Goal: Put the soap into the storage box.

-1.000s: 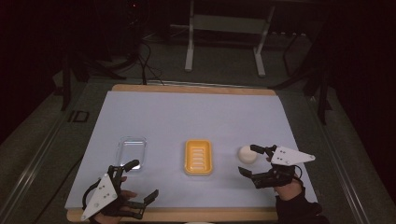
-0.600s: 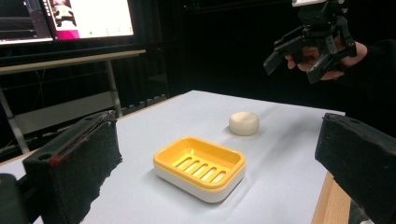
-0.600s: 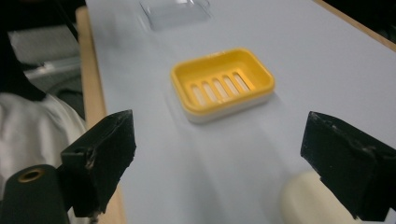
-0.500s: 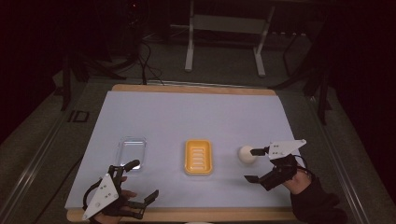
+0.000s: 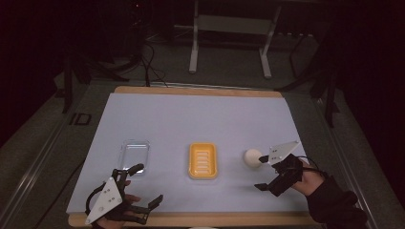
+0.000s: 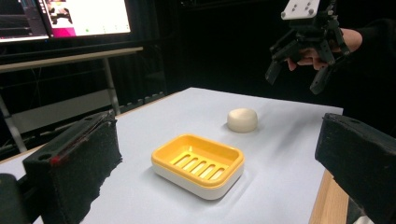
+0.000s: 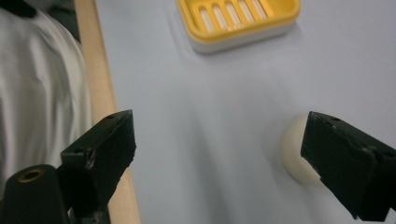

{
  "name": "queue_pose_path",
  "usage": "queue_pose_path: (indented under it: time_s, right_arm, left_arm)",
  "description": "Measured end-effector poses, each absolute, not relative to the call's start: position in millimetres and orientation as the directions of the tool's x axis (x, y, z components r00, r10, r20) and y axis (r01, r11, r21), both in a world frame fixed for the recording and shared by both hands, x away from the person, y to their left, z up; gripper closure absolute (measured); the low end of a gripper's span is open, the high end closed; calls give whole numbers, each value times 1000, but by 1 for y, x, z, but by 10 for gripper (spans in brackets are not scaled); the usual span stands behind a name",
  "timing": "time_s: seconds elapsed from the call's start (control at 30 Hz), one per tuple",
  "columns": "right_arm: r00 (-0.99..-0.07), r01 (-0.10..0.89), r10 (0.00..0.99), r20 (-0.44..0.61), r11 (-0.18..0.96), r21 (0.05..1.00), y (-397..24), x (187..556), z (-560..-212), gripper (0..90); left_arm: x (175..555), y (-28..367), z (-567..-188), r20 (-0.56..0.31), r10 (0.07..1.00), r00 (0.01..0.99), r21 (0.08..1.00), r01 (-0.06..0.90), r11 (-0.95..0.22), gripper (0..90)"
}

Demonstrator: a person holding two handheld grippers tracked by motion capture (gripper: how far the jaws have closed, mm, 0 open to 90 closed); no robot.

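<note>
A yellow soap dish with a white base sits at the middle of the white table cover. To its right lies a round white soap bar. My right gripper hovers just right of the soap, open, with one jaw close over the soap and the other nearer me. In the right gripper view the soap lies partly behind the right jaw, and the dish is at the top. My left gripper rests open at the front left, holding nothing. The left gripper view shows the dish and soap beyond its jaws.
A clear plastic lid lies left of the dish, just beyond my left gripper. The table's wooden front edge runs close to the right gripper. Monitors and a metal stand are behind the table.
My right gripper has lifted and tilted, with the hand drawing back to the right, and its jaws now straddle the space beside the soap. The left gripper has stayed put.
</note>
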State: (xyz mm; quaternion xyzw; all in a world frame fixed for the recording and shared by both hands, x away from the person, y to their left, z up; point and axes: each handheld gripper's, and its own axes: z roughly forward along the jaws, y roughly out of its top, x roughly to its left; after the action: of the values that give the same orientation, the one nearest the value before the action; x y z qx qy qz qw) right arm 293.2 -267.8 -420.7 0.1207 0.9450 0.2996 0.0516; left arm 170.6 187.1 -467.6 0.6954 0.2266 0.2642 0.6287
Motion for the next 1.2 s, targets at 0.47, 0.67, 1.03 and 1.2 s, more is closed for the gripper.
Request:
queue_pose_path:
  time_s: [0.47,0.67,1.03,1.2]
  right_arm:
    - [-967,236,253,11,885,402,-269,302,-424,98]
    - [-966,256,250,60,911,323,-269,307,-423,99]
    - [-961,275,264,82,943,187,-271,314,-428,99]
    - [-955,291,281,96,950,111,-274,319,-434,99]
  left_arm:
    - [171,185,-469,91,634,768,991,-9,-132,1]
    - [171,185,-469,91,632,769,991,-7,-134,1]
    - [171,184,-469,87,624,776,991,-4,-133,1]
    - [172,183,-469,86,621,779,991,0,-136,1]
